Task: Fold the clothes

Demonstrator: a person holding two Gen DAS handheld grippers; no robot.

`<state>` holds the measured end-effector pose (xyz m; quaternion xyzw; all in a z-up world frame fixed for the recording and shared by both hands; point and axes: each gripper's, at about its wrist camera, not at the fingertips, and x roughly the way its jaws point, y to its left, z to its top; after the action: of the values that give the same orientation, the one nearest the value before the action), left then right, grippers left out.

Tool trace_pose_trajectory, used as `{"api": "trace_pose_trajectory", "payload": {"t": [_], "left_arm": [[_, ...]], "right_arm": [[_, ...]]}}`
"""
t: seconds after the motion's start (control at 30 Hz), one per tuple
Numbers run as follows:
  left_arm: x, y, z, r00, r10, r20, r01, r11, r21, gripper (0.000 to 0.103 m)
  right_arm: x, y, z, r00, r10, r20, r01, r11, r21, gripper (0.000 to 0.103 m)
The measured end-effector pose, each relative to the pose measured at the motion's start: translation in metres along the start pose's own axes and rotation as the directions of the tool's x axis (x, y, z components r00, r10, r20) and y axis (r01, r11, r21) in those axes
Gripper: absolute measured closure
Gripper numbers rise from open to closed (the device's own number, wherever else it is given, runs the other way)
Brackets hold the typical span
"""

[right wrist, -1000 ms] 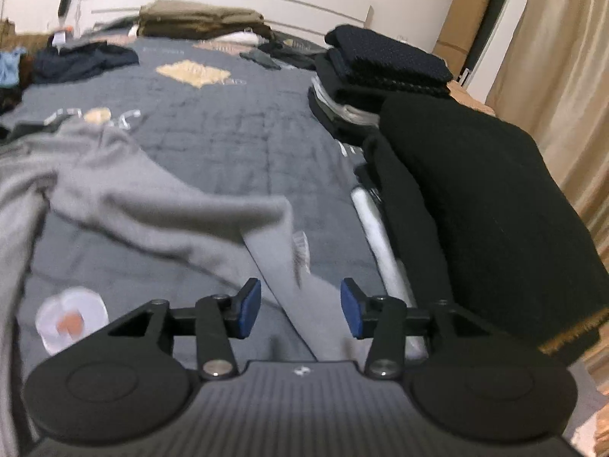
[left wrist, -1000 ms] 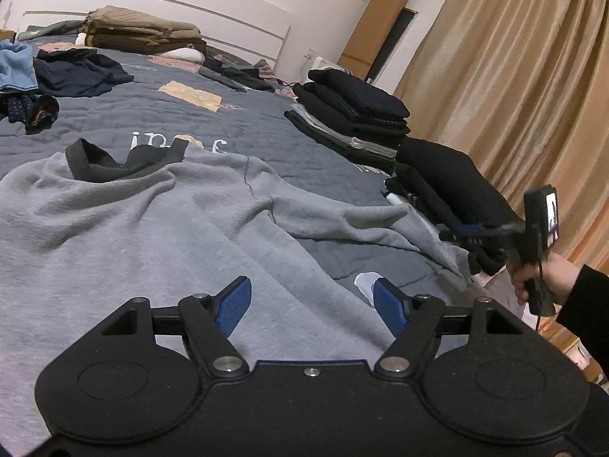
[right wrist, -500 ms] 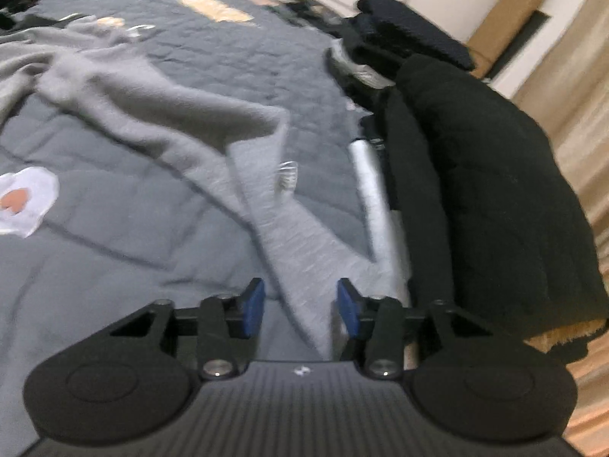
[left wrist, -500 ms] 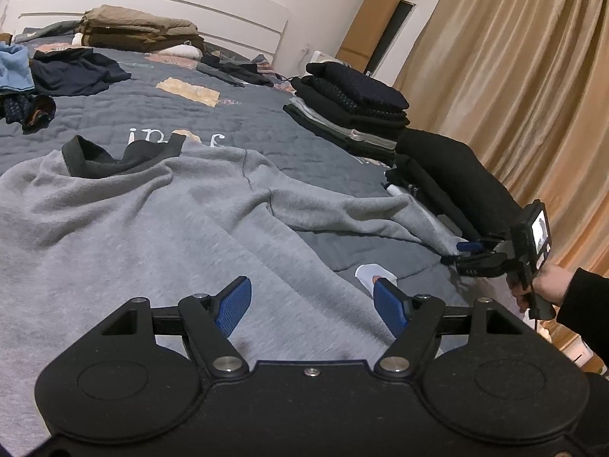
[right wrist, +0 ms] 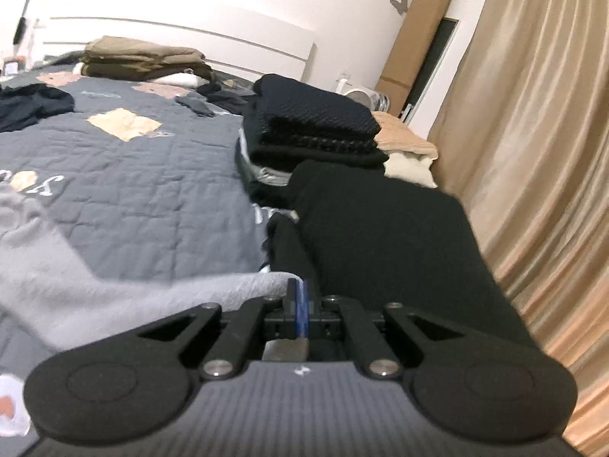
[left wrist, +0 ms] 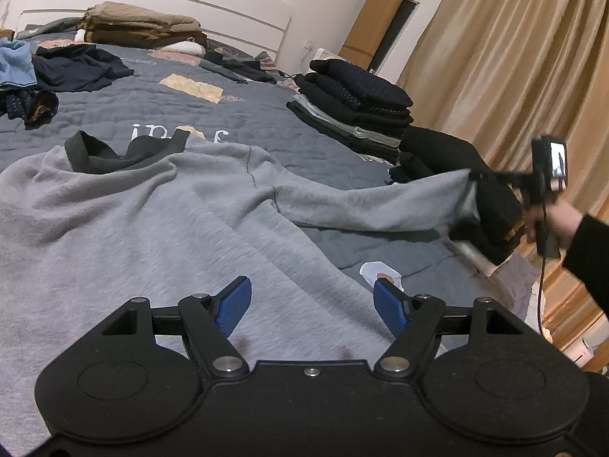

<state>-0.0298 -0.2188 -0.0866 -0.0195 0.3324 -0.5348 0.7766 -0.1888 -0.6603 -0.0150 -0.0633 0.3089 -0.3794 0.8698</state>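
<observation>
Barely begun: grey sweatshirt (left wrist: 160, 228) spread flat mid-bed, unfolded. Right claw (right wrist: 300, 297) just clenched on its sleeve cuff (left wrist: 456, 190), lifted near right edge. Left claw (left wrist: 312, 301) released above hem.

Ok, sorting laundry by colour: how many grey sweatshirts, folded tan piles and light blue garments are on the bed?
Grey sweatshirt: 1
Folded tan pile: 1
Light blue garment: 1
Total: 3

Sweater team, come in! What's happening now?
Right gripper just closed, pinching sweater sleeve, lifted. Left gripper open over sweater. Black pile beside sleeve.
</observation>
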Motion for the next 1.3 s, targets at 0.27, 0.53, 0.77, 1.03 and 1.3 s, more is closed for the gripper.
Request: {"api": "trace_pose_trajectory", "payload": {"t": [0.27, 0.53, 0.77, 1.03, 1.3], "left_arm": [[0.001, 0.004, 0.001, 1.000, 0.010, 0.002, -0.010, 1.000, -0.012, 0.033], [-0.007, 0.007, 0.005, 1.000, 0.015, 0.026, -0.015, 1.000, -0.020, 0.033], [-0.017, 0.009, 0.009, 0.997, 0.037, 0.060, -0.037, 0.999, -0.013, 0.033], [-0.035, 0.022, 0.019, 0.988, 0.101, 0.116, -0.098, 0.995, -0.028, 0.033], [-0.036, 0.029, 0.023, 0.973, 0.202, 0.111, -0.204, 0.979, -0.001, 0.033]], "right_arm": [[0.070, 0.028, 0.003, 0.972, -0.075, -0.222, 0.049, 0.991, -0.121, 0.097], [0.023, 0.029, 0.007, 0.989, -0.022, -0.147, 0.032, 0.997, 0.066, 0.045], [-0.035, 0.055, 0.011, 0.989, 0.143, -0.040, -0.132, 0.969, 0.211, 0.041], [-0.067, 0.135, 0.012, 0.915, 0.401, 0.035, -0.390, 0.861, 0.328, 0.039], [-0.078, 0.196, 0.022, 0.824, 0.563, 0.065, -0.552, 0.771, 0.317, 0.037]]}}
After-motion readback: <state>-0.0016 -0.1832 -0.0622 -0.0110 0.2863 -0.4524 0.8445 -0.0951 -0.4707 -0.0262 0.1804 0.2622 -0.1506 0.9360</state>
